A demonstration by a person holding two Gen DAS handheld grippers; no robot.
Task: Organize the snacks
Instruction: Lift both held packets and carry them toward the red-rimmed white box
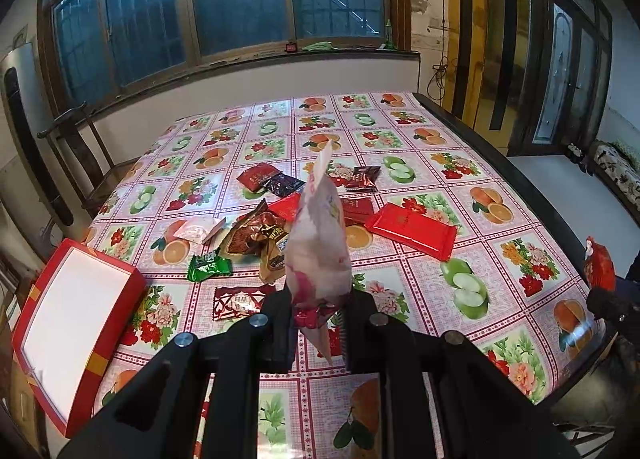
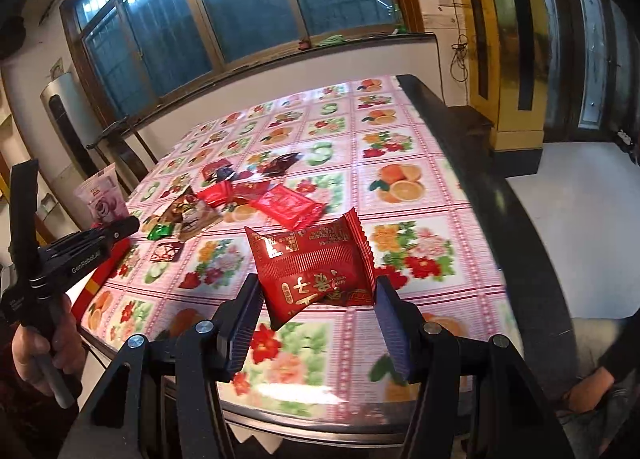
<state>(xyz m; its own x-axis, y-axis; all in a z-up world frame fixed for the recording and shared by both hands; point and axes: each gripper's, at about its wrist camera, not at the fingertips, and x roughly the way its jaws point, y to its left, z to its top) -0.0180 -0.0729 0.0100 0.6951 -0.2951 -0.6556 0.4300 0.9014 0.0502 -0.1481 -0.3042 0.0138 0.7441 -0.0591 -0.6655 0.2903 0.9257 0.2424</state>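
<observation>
Two hand-held grippers lift snacks above a bench (image 1: pixel 460 163) covered in a fruit-and-flower oilcloth. The left gripper (image 1: pixel 319 313) is pinched narrow on the bottom edge of a pale pink snack pouch (image 1: pixel 318 243), which stands upright between its fingers, clear of the cloth. The right gripper (image 2: pixel 316 299) holds a red snack packet (image 2: pixel 316 263) (gold lettering, serrated ends) at mid width, its ribbed pads pressing the packet's two sides. Beyond the left gripper a loose pile of snacks (image 1: pixel 272 227) lies on the oilcloth, with a flat red packet (image 1: pixel 412 229) ahead and to its right. A red box (image 1: pixel 76 335) with a white inside sits just to its left, at the bench edge. In the right wrist view, a hand (image 2: pixel 40 343) grips the left gripper's handle.
</observation>
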